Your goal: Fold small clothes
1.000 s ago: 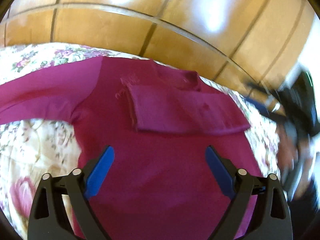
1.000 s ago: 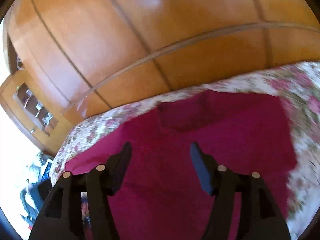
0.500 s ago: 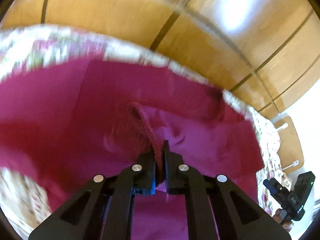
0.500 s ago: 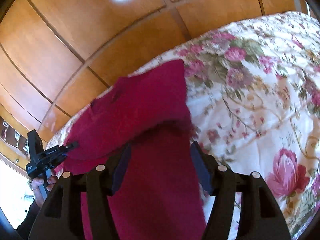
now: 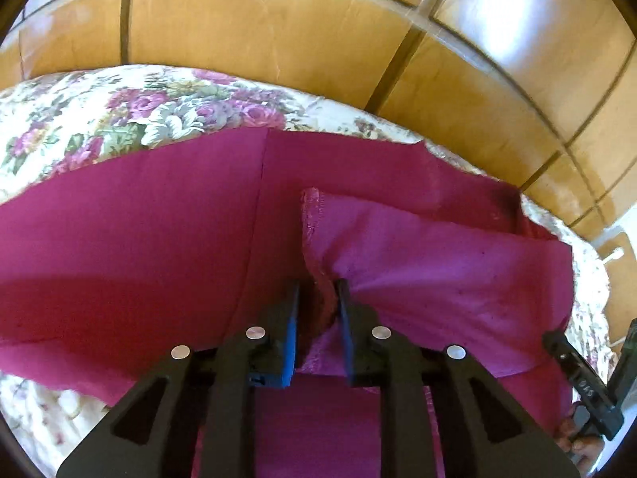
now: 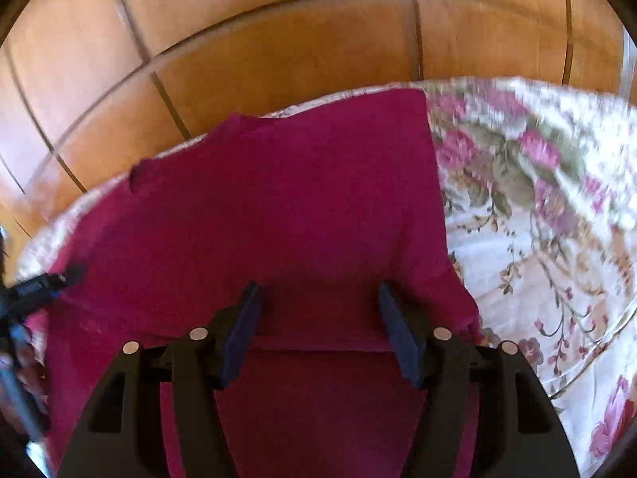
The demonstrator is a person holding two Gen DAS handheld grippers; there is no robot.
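Observation:
A magenta long-sleeved top lies spread on a floral bedspread. One sleeve is folded across its body. My left gripper is shut on the cuff end of that folded sleeve, which bunches between the blue pads. In the right wrist view the same top fills the middle. My right gripper is open and empty, its pads low over the cloth near a fold edge. The left gripper shows at the far left of that view.
A glossy wooden wardrobe stands right behind the bed, also in the right wrist view. Floral bedspread lies bare to the right of the top. The other gripper's black body is at the lower right of the left wrist view.
My left gripper went from wide open to shut on the folded sleeve's cuff. My right gripper stayed open and swung over the top's right side.

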